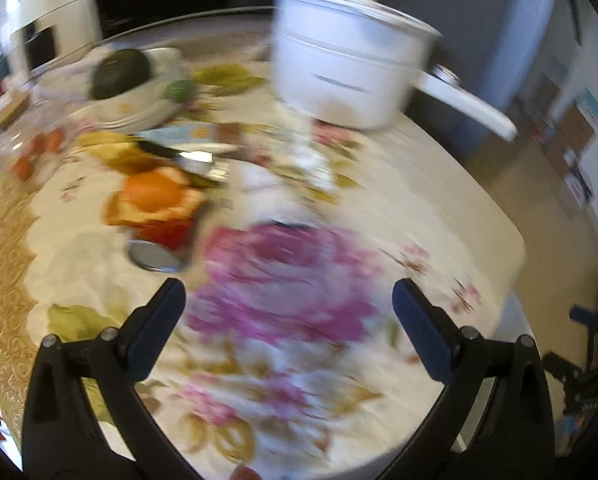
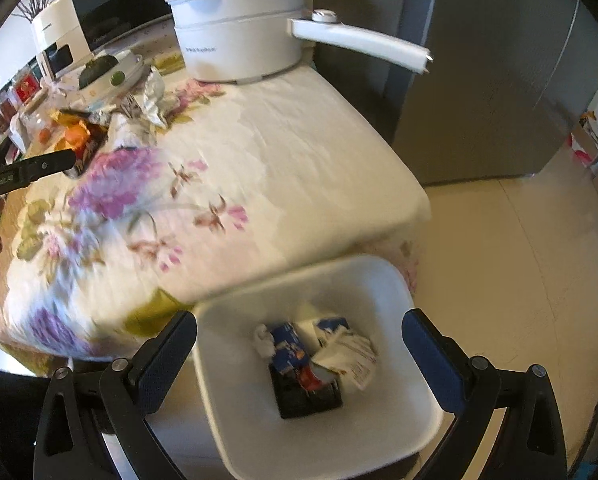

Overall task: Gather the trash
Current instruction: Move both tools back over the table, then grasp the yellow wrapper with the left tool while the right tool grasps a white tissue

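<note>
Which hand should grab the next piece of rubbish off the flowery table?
Probably the left. The open left gripper is over the table, near the crumpled orange wrapper and the rest of the litter. The open right gripper hangs empty over the white plastic bin, farther from it.

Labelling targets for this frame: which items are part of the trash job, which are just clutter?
Job:
- white bin holding wrappers
- orange wrapper
- crumpled foil
- left gripper, right gripper, both open and empty

Clutter:
- white electric pot
- plate with avocado
</note>
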{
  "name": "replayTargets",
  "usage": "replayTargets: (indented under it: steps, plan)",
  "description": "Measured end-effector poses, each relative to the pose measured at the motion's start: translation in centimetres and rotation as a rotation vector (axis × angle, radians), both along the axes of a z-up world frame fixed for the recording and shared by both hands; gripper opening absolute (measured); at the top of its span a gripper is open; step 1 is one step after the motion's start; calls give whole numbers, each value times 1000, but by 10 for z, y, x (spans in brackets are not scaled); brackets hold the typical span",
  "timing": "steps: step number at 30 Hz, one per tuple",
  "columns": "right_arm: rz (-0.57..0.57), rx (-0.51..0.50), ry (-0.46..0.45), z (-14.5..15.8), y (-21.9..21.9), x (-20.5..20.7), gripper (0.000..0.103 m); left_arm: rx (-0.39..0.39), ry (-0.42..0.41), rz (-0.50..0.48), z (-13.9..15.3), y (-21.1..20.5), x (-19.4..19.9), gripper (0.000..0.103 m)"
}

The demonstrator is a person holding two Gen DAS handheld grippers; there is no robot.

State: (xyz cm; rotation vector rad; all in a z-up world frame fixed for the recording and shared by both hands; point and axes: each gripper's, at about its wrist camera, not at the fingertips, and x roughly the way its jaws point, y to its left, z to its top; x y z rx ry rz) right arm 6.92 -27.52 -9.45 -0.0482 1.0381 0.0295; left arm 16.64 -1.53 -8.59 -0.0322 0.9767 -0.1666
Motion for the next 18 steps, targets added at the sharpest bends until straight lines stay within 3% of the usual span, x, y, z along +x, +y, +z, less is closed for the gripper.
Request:
replayTargets:
  steps: [7,12,18]
  plan:
    - [10,60,-17,6,27,28,103,-15,-94,142,-6,51,23,103]
    - [91,34,-23,4,51,48,103,25,-162,142,-14,70,44,102]
    - [177,49,-43,-2,81,77,103,-7,-212,96,-20,85,66,98]
